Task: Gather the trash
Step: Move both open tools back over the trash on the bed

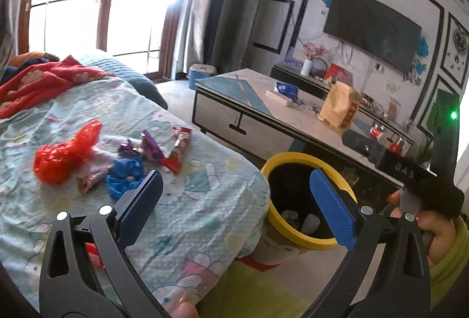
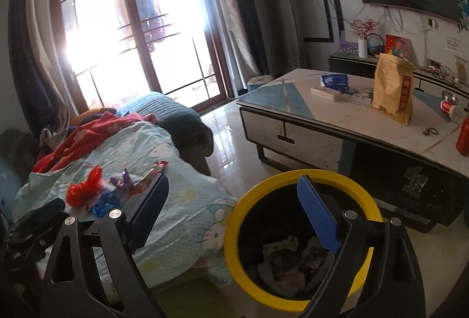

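Observation:
Several pieces of trash lie on the pale blue bedsheet (image 1: 181,218): a red net bag (image 1: 63,155), a crumpled blue plastic (image 1: 124,175), a purple wrapper (image 1: 149,146), a red wrapper (image 1: 178,148) and a brown candy wrapper (image 1: 91,180). My left gripper (image 1: 234,177) is open and empty, with its left finger just right of the blue plastic. Beside the bed stands a black bin with a yellow rim (image 1: 272,162). My right gripper (image 2: 233,180) hangs open and empty above the bin's rim (image 2: 234,230). Crumpled trash (image 2: 287,256) lies at the bin's bottom.
A low coffee table (image 1: 234,89) stands beyond the bin and carries a yellow paper bag (image 1: 340,107) and a blue packet (image 1: 285,89). A red blanket (image 1: 38,80) is bunched at the bed's far end. Glossy floor (image 2: 231,142) runs between bed and table.

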`<action>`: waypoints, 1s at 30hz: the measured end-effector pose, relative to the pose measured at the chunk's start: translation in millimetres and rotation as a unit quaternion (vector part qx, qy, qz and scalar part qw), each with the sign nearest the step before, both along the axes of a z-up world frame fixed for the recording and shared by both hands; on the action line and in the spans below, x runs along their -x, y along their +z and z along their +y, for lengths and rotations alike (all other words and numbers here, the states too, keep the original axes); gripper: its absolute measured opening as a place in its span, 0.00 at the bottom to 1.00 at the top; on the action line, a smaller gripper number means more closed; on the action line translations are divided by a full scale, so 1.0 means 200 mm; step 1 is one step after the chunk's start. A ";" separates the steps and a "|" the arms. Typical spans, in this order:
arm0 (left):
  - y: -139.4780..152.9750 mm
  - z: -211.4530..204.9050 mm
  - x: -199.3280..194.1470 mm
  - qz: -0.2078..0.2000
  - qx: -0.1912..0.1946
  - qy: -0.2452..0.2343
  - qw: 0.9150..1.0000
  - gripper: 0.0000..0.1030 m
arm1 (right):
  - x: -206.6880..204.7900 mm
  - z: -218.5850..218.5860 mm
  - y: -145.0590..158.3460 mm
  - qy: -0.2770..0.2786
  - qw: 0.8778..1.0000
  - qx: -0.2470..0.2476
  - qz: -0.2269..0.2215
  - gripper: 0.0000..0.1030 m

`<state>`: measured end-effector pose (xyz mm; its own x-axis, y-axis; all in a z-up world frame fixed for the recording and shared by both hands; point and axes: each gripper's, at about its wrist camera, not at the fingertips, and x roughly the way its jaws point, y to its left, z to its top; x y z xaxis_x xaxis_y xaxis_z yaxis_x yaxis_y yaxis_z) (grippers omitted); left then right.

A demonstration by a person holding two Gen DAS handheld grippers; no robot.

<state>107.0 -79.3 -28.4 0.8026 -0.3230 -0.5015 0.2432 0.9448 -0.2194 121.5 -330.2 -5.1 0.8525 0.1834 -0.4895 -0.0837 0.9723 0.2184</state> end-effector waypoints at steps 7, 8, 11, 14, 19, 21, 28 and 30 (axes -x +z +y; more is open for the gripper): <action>0.01 0.14 0.03 0.000 0.018 0.037 0.999 0.89 | 0.05 0.12 0.00 0.028 1.000 -0.001 0.002 0.86; 0.01 0.16 0.03 -0.001 0.020 0.041 0.999 0.89 | 0.06 0.14 0.00 0.032 0.999 0.002 0.001 0.86; 0.02 0.23 0.04 -0.003 0.029 0.060 0.998 0.89 | 0.07 0.20 0.00 0.045 0.999 0.008 0.000 0.86; 0.02 0.30 0.04 -0.004 0.037 0.078 0.996 0.89 | 0.09 0.25 0.01 0.057 0.998 0.009 -0.001 0.86; 0.02 0.39 0.04 -0.004 0.047 0.098 0.994 0.89 | 0.12 0.34 0.02 0.077 0.997 0.017 -0.003 0.86; 0.03 0.43 0.04 -0.008 0.049 0.105 0.993 0.89 | 0.13 0.37 0.02 0.085 0.996 0.019 -0.004 0.86; 0.03 0.55 0.04 -0.008 0.060 0.135 0.989 0.89 | 0.14 0.49 0.03 0.115 0.993 0.031 -0.004 0.86; 0.02 0.59 0.04 -0.007 0.064 0.145 0.987 0.89 | 0.15 0.52 0.03 0.119 0.992 0.034 -0.005 0.87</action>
